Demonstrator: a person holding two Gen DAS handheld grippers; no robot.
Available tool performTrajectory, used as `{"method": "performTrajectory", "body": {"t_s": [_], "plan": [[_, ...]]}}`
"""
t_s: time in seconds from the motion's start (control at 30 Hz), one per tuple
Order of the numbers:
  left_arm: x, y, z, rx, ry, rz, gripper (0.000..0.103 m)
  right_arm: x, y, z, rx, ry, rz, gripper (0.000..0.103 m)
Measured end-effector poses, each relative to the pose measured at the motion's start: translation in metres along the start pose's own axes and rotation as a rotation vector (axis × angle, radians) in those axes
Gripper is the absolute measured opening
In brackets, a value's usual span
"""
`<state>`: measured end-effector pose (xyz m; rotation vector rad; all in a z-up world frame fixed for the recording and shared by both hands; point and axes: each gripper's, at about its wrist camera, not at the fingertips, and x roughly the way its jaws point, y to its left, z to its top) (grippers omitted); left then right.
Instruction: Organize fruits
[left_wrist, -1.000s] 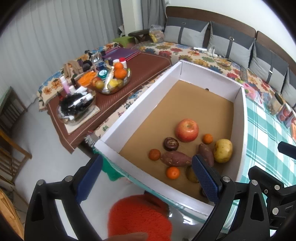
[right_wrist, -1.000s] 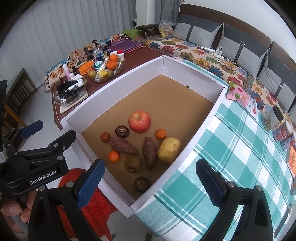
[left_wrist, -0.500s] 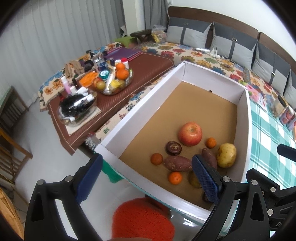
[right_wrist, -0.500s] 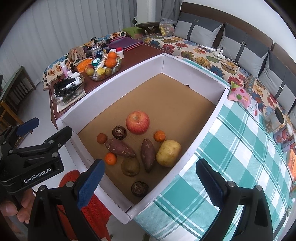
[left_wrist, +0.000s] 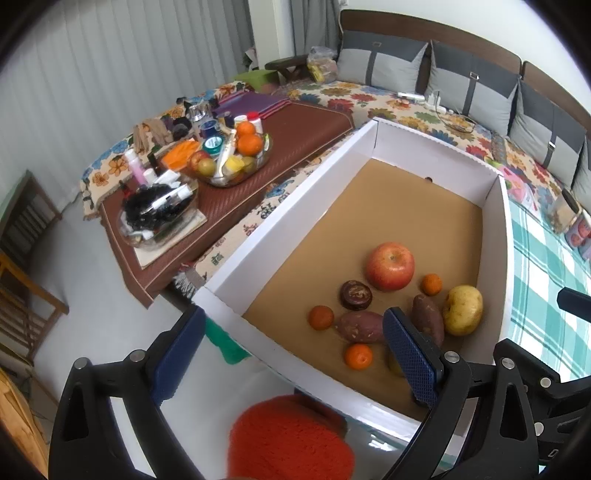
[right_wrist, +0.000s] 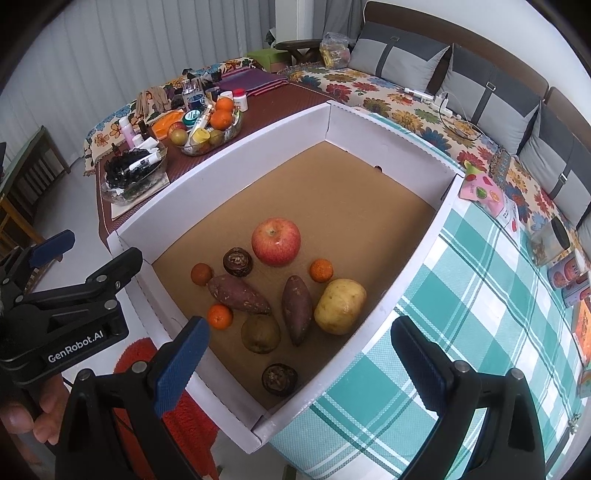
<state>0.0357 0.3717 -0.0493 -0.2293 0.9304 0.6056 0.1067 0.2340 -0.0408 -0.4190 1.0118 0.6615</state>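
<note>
A white cardboard box with a brown floor holds a red apple, a yellow potato, two sweet potatoes, several small oranges, two dark passion fruits and a brownish pear. The apple and potato also show in the left wrist view. My left gripper is open and empty above the box's near-left edge. My right gripper is open and empty above the box's near corner.
A green checked tablecloth lies right of the box, with tins at its far edge. A low brown table to the left carries a glass fruit bowl and bottles. A red stool stands below. A sofa with grey cushions is behind.
Both grippers have drifted slightly; the box and fruit shift a little in both views. Both grippers stay open and empty.
</note>
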Motion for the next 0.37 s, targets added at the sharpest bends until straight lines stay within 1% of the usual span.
{"method": "performTrajectory", "body": {"t_s": [0.13,0.3,0.37], "plan": [[0.0015,0.0001,-0.0011,-0.001,0.005,-0.001,0.098,0.0033,0.0016,0.0,-0.008,0.006,0.001,0.098],[0.0042,0.0036,-0.0026,-0.024,0.015,-0.053,0.098,0.0069,0.004,-0.0007,-0.011,0.011,0.003,0.098],[0.0051,0.0043,-0.0023,-0.023,0.013,-0.051,0.098,0.0079,0.0049,-0.0004,-0.012,0.012,0.002,0.098]]}}
